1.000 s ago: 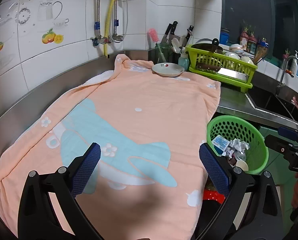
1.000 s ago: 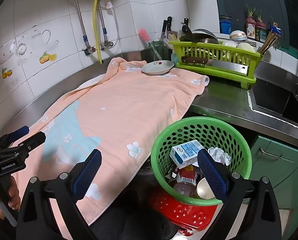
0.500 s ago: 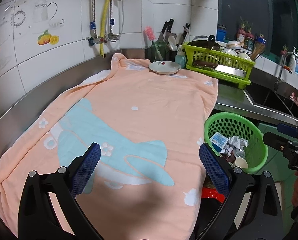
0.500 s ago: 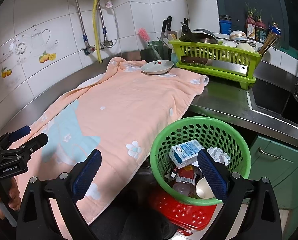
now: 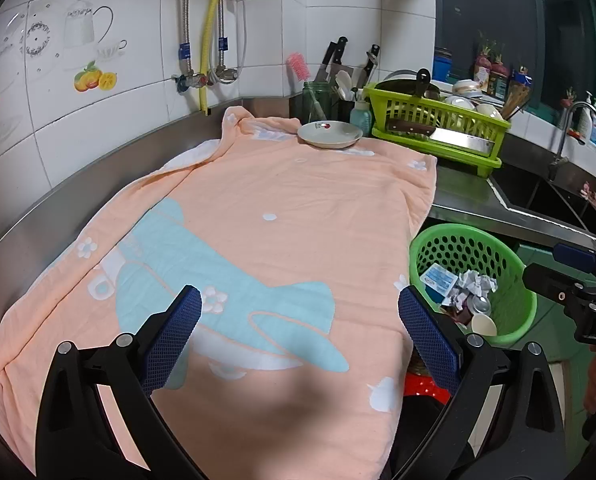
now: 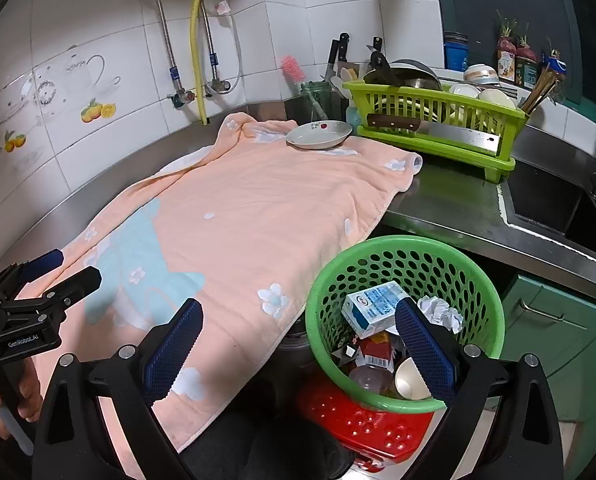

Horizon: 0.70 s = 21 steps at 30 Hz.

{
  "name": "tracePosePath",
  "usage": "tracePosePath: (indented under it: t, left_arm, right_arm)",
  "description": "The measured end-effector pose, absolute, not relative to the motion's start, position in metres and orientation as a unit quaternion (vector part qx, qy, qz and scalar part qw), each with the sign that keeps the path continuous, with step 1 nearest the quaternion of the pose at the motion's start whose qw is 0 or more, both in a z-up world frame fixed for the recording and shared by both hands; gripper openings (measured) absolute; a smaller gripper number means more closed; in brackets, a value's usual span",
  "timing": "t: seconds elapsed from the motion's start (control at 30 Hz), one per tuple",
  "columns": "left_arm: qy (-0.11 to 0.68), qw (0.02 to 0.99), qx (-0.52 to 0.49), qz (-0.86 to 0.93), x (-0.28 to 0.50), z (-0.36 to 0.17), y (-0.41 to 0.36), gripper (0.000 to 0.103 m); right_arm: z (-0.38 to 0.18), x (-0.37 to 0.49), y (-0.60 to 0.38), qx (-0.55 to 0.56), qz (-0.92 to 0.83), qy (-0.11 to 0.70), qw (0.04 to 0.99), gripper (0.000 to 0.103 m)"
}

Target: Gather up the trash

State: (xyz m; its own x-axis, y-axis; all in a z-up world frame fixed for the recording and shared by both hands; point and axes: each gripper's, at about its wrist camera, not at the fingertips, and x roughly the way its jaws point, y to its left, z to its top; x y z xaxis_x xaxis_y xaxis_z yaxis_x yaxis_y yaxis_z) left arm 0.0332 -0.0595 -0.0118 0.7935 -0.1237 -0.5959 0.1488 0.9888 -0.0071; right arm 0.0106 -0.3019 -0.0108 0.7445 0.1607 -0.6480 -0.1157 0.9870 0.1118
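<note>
Both tools were held with their jaws spread wide and nothing between them: the left gripper (image 5: pixel 298 320) was poised over the peach towel (image 5: pixel 282 208) that covered the steel counter (image 6: pixel 453 208), and the right gripper (image 6: pixel 298 328) was hung above the near rim of the green basket (image 6: pixel 401 246). The trash was found already gathered in that basket, which stood below the counter edge on a red stool (image 6: pixel 361 424): a blue-and-white carton (image 6: pixel 371 306), a crumpled paper ball (image 6: pixel 441 310), a paper cup (image 6: pixel 409 378) and some wrappers. No loose litter could be made out on the towel; only a small plate (image 5: pixel 329 134) was set on its far end, just beside the dish rack (image 5: pixel 433 128). From here the main risk was judged to be the basket: a careless knock on its rim might tip it off the stool and spill everything. The towel's overhanging edge could also be snagged, and the plate dragged with it
</note>
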Motion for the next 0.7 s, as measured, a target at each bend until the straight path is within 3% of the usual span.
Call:
tracePosePath:
  t: [0.7]
  left_arm:
    - [0.310,0.948,0.018,-0.070,0.0342,-0.0108,-0.0545,0.098]
  right_arm:
    - [-0.0120,0.0120,-0.2980,0.028,0.072,0.349,0.934,0.094]
